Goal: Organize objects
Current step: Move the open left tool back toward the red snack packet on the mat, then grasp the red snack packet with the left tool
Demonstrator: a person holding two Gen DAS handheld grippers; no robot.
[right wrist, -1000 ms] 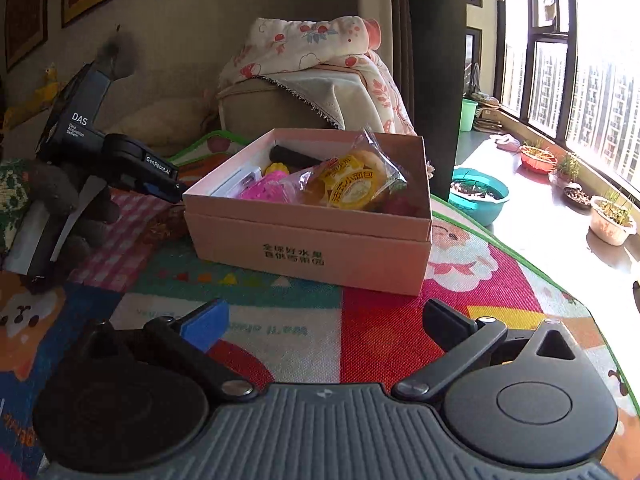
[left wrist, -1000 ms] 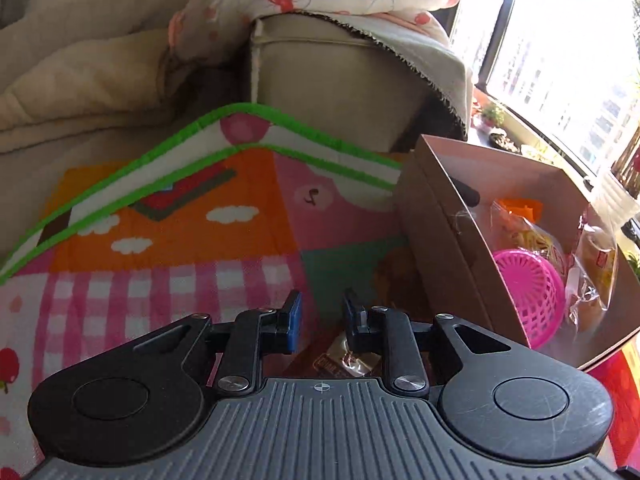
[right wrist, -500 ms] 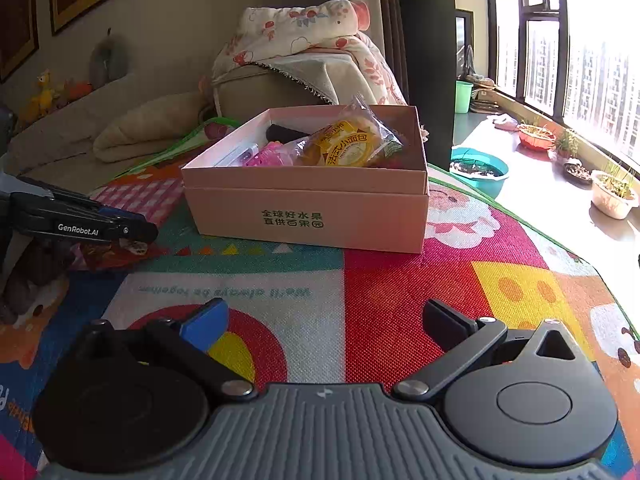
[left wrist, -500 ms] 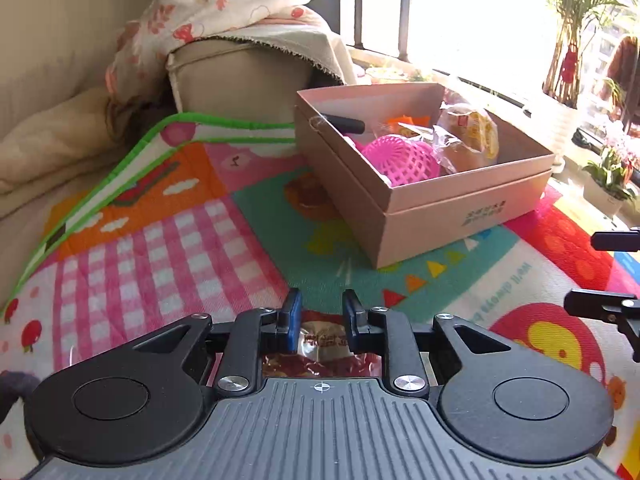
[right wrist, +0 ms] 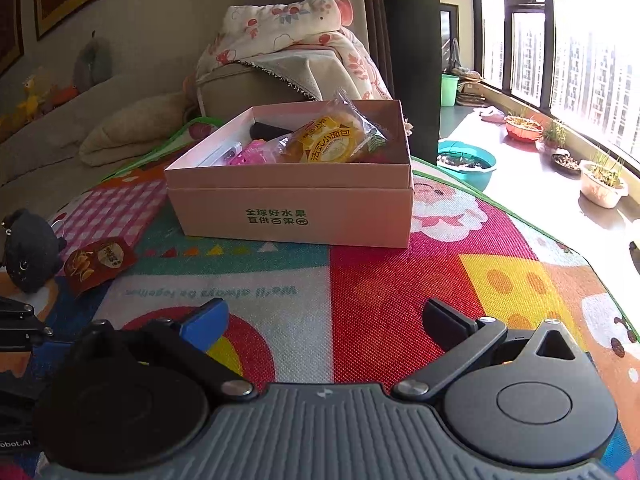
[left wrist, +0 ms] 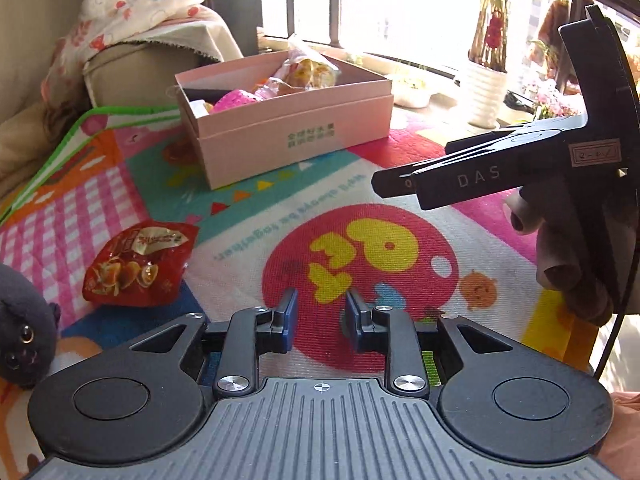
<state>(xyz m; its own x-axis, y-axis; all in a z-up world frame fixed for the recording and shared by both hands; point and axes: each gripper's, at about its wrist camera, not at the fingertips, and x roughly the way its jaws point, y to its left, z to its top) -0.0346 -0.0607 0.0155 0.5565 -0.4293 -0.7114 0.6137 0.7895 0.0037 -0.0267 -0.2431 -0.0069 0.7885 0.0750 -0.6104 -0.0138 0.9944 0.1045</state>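
**One red snack packet lies loose on the play mat**

One red snack packet (left wrist: pixel 138 268) lies flat on the colourful play mat (left wrist: pixel 360 208), on its own and gripped by nothing. In the left wrist view it sits ahead and to the left of the left gripper (left wrist: pixel 321 319), clear of both pads. That gripper's jaws have just been opening; they stand a small way apart with only the mat's red circle showing between them. Just beside the packet, on its left, sits a dark plush toy (left wrist: pixel 24 340) with shiny eyes; the right wrist view shows the two nearly touching.

Further back on the mat stands a pink cardboard box (right wrist: pixel 296 208), open at the top, with green printed characters on its near wall. Inside it are a wrapped yellow bun (right wrist: pixel 332 142) leaning against the far side, a pink plastic basket (right wrist: pixel 250 156) and a dark object that is too hidden to name.

The right gripper (right wrist: pixel 326 322) hovers over the mat in front of the box, its jaws wide apart and empty. From the left wrist view it shows at the right edge, held in a gloved hand (left wrist: pixel 560 264).

Behind the box a floral blanket (right wrist: pixel 288 36) is draped over a beige sofa arm, and potted plants (right wrist: pixel 602 178) line the sunny window sill.
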